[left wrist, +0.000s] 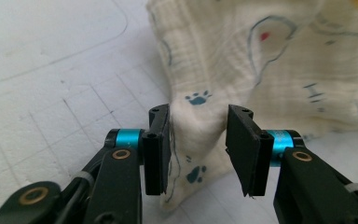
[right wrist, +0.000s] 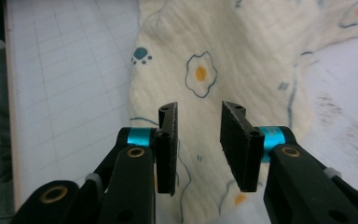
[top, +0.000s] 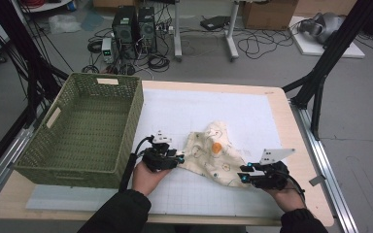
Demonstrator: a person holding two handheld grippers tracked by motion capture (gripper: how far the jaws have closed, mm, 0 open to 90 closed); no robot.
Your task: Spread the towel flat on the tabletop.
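A cream muslin cloth (top: 213,150) printed with paw marks and fried eggs lies crumpled on the white grid mat (top: 209,109). My left gripper (top: 180,158) is at the cloth's left corner. In the left gripper view its jaws (left wrist: 198,140) stand apart, with a raised fold of the cloth (left wrist: 261,70) between them and not pinched. My right gripper (top: 243,174) is at the cloth's near right edge. In the right gripper view its jaws (right wrist: 198,140) are also apart, over the cloth (right wrist: 242,60), and grip nothing.
A green woven basket (top: 126,126) stands on the table's left side, close to my left hand. The mat's far half is bare. The wooden table edge (top: 301,145) runs along the right. Computers, cables and stand legs are on the floor beyond.
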